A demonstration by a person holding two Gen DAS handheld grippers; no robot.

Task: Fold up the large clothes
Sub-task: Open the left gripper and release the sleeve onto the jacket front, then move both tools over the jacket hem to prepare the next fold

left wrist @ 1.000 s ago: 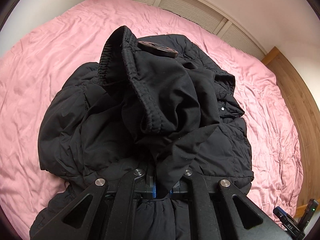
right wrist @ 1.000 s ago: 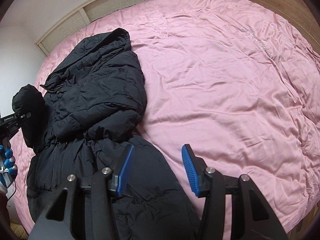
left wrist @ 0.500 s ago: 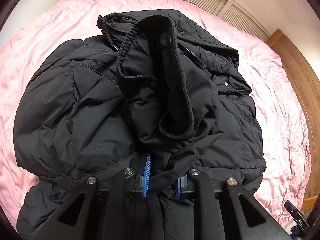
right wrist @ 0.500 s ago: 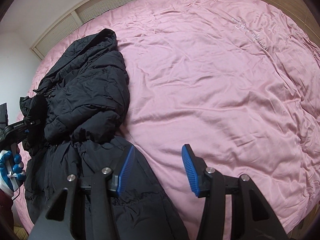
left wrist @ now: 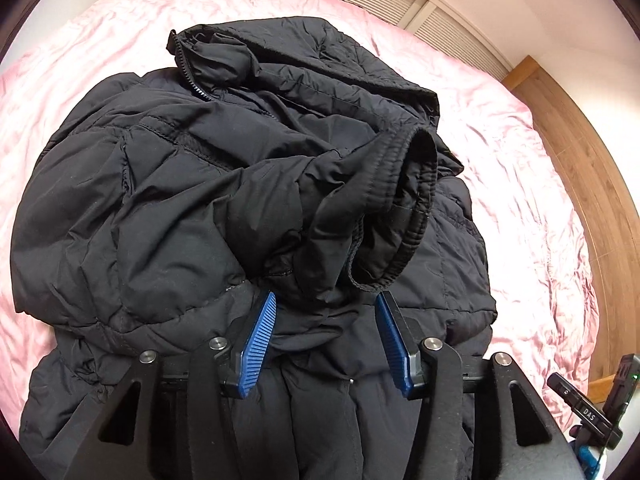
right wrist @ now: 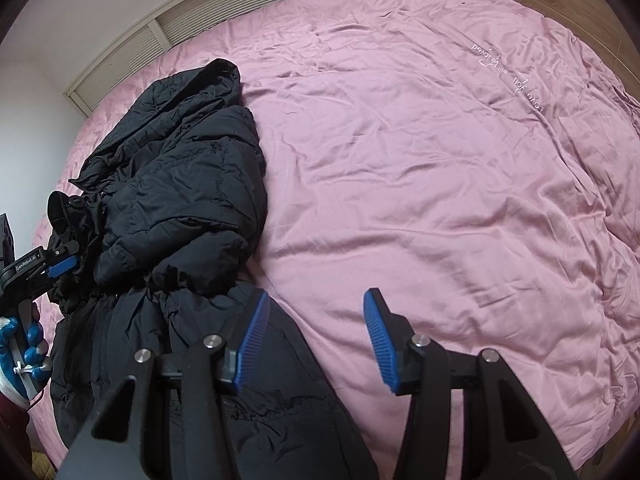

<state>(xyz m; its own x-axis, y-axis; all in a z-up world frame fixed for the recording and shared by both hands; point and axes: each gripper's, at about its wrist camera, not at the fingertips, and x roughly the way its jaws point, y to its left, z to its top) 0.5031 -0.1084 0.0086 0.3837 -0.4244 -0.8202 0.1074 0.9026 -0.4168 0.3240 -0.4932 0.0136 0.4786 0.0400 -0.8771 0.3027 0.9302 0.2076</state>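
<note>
**Sleeve laid across the coat, fold only partly made**

A black quilted puffer coat with a hood (right wrist: 176,184) is spread lengthwise along the left edge of a bed covered in a pink, wrinkled sheet (right wrist: 440,200). The hood is pointed toward the slatted headboard (right wrist: 192,20), the hem toward the near edge.

The left tongs (left wrist: 326,336) are seen opening: the blue ribbed pads (left wrist: 260,332) are parted, and the lower part of a black sleeve with an elastic cuff (left wrist: 392,216) lies between them without being pressed. The sleeve is draped over the coat's chest, its open cuff turned toward the right side of the garment. It is judged that this sleeve is being let go after being folded inward.

The right tongs (right wrist: 316,340) are held spread and empty above the near part of the bed, one pad over the coat's lower skirt, the other over bare sheet. In the right wrist view a gloved hand (right wrist: 24,344) is visible on the left tool's handle.

As far as can be judged, both sleeves appear gathered onto the body, though loosely and with bulges. The long lower half is not yet folded up, the hood is not tucked, and smoothing remains to be done. The task is taken to be at an early-to-middle stage.
</note>
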